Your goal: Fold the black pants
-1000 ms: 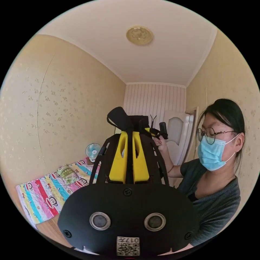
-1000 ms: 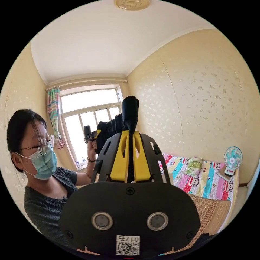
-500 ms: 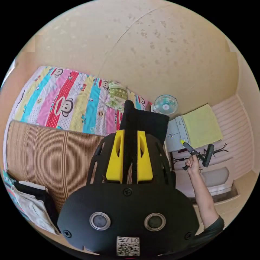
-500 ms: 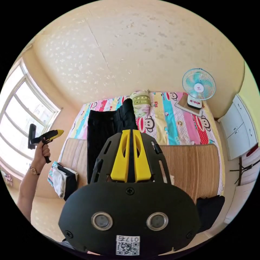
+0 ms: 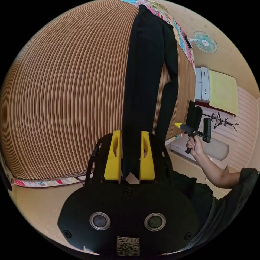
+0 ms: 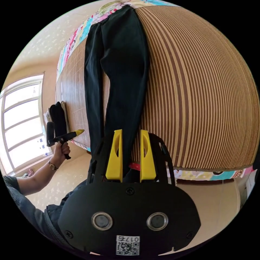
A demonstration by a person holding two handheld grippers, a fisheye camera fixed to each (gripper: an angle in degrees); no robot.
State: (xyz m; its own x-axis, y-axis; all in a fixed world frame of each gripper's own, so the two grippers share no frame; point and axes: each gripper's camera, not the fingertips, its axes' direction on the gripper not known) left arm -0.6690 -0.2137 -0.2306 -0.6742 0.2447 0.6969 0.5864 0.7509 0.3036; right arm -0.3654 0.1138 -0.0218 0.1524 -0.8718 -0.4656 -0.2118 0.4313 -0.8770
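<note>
The black pants (image 5: 146,67) lie stretched lengthwise on a brown striped bamboo mat (image 5: 67,94) on the bed, legs side by side. My left gripper (image 5: 130,132) hovers at the near end of one leg, its yellow jaws apart with the cloth running between them. In the right gripper view the pants (image 6: 122,59) reach from the far sheet to the mat's (image 6: 203,94) near edge. My right gripper (image 6: 130,132) stands open over the other leg's end. Each view catches the other gripper, held in a hand: the right one (image 5: 189,128), the left one (image 6: 65,135).
A colourful cartoon sheet (image 6: 81,27) lies beyond the mat. A small fan (image 5: 205,42), a cabinet with a yellow-green cloth (image 5: 222,92) and a coat rack (image 5: 219,123) stand at the bed's far side. Folded clothes (image 6: 58,113) sit by the window (image 6: 19,122).
Both grippers swung down from head height to the bed's near edge, laying the pants flat along the mat. Both pairs of jaws, shut on black cloth earlier, now stand apart.
</note>
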